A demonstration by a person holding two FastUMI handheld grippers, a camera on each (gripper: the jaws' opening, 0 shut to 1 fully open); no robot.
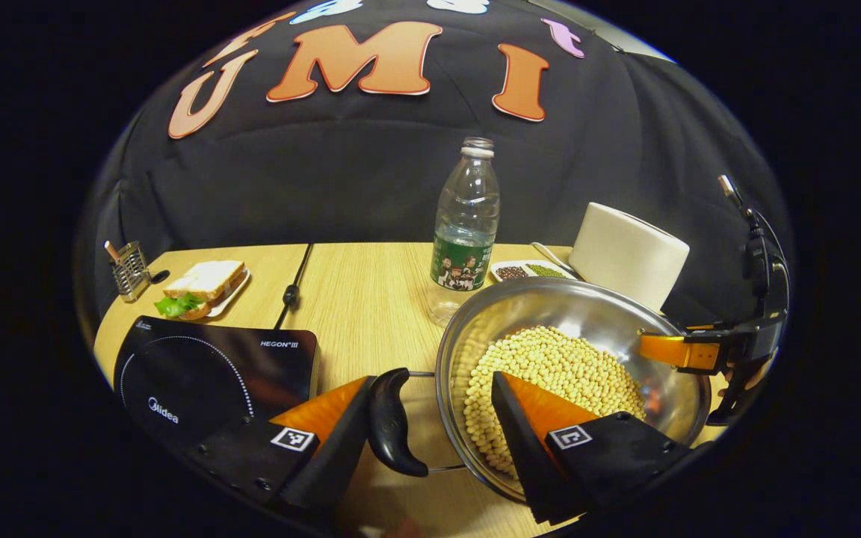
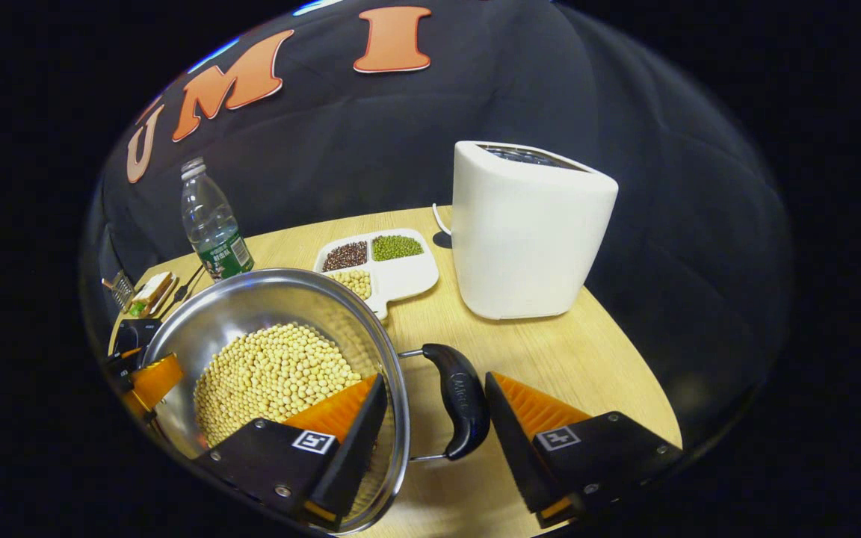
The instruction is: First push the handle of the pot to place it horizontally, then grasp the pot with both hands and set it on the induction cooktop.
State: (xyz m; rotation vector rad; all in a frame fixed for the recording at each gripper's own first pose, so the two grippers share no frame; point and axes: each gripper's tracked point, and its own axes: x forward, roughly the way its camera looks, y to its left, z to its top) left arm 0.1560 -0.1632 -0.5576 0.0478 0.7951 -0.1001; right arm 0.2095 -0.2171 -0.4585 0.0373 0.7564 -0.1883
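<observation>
Round steel pot of soybeans (image 1: 572, 359) near bench (image 1: 371, 299) front edge. Left gripper (image 1: 430, 418) and right gripper (image 2: 430, 418) jaws wide, each straddling a black side handle (image 1: 393, 422); contact apparently none.

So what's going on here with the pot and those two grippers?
A person is working a steel pot full of soybeans with two handheld grippers. The left gripper straddles the pot's left handle and rim, one finger outside and one over the beans. The right gripper straddles the right handle the same way. Both look open, not yet clamped. The pot sits on the table, beside the induction cooktop, not on it.
</observation>
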